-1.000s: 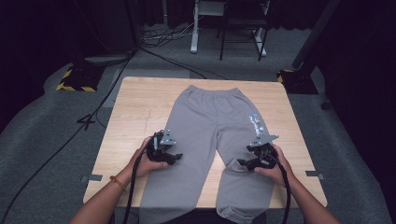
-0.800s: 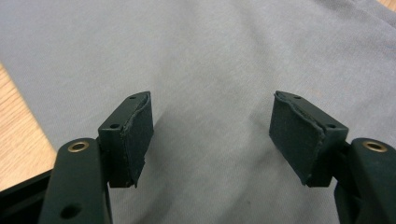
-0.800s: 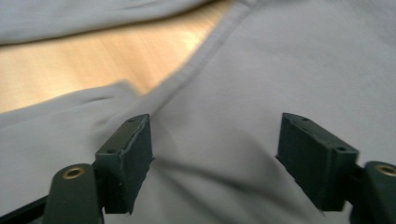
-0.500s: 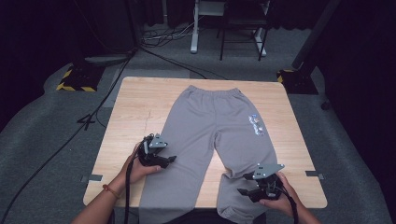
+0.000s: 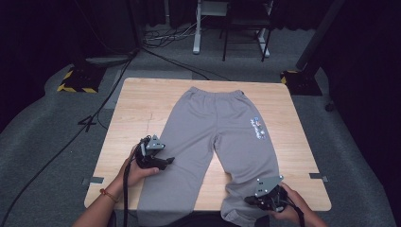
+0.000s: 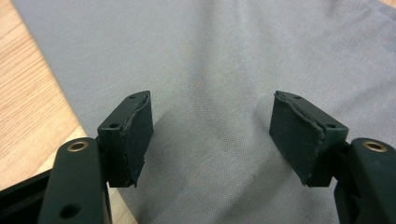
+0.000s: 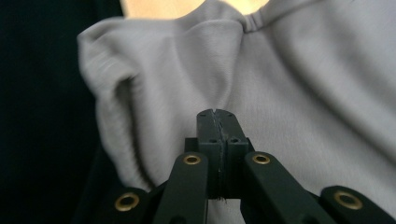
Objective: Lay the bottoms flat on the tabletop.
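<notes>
Grey sweatpants (image 5: pixel 222 123) lie flat on the wooden table (image 5: pixel 137 109), waistband at the far side and both legs running toward me. My left gripper (image 5: pixel 169 161) rests over the outer edge of the left leg (image 6: pixel 210 70). Its jaws stand open (image 6: pixel 212 135) above smooth cloth, with nothing pinched. My right gripper (image 5: pixel 249 201) is at the cuff end of the right leg, by the table's near edge. Its jaws have just been closing and now meet (image 7: pixel 216 114) on a rumpled fold of that leg (image 7: pixel 289 93). The ribbed cuff (image 7: pixel 116 140) hangs at the left of the right gripper view.
A small blue print (image 5: pixel 257 127) marks the right leg. The leg ends hang over the near edge. Beyond the table stand a white desk frame (image 5: pixel 198 28) and a yellow-black striped base (image 5: pixel 75 80), with cables (image 5: pixel 99 113) across the grey floor.
My right hand has slid down the right leg to its cuff at the near edge and its jaws have shut there. The left hand has shifted slightly outward.
</notes>
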`<move>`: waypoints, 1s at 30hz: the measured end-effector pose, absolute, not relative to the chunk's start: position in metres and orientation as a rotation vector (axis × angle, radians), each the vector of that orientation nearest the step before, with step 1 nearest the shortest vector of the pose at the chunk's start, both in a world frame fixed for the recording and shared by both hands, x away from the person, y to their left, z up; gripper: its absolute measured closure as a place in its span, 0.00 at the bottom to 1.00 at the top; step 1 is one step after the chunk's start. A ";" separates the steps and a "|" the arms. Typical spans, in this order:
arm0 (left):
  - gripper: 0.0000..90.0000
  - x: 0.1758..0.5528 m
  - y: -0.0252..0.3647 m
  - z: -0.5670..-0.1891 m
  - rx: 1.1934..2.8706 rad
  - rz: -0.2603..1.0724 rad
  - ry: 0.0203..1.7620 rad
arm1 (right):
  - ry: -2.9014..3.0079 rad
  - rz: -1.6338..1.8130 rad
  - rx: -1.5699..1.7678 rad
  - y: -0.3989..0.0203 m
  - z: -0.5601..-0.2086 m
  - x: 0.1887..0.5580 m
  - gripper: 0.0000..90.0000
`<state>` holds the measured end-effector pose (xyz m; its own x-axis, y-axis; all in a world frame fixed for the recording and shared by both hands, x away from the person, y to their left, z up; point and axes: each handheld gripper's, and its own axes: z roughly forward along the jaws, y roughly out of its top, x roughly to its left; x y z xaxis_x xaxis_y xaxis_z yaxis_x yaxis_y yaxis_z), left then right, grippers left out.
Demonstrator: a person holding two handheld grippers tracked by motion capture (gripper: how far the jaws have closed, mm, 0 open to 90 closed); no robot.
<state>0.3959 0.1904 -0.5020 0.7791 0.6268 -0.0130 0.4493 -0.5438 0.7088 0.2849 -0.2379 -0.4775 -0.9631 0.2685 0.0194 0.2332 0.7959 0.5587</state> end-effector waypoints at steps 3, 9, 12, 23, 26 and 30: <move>0.34 0.394 0.195 -0.502 2.233 0.322 0.810 | 2.986 0.856 0.342 -0.245 -0.473 0.275 1.00; 0.34 0.387 0.206 -0.502 2.221 0.336 0.850 | 3.033 0.859 0.327 -0.264 -0.462 0.261 0.84; 0.33 0.383 0.208 -0.502 2.216 0.335 0.863 | 2.915 0.939 0.460 -0.271 -0.457 0.265 0.60; 0.24 0.368 0.218 -0.469 2.196 0.447 0.797 | 2.374 1.040 0.795 -0.309 -0.435 0.327 0.35; 0.24 0.363 0.223 -0.465 2.192 0.476 0.802 | 2.283 1.081 0.873 -0.329 -0.432 0.345 0.33; 0.23 0.361 0.233 -0.467 2.200 0.450 0.816 | 2.197 1.037 0.997 -0.356 -0.438 0.361 0.30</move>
<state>0.3607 0.2328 -0.4674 0.7370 0.6726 0.0670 0.4151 -0.5286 0.7404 0.3610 -0.3556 -0.4383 -0.6005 0.7886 -0.1319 0.3996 0.4388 0.8048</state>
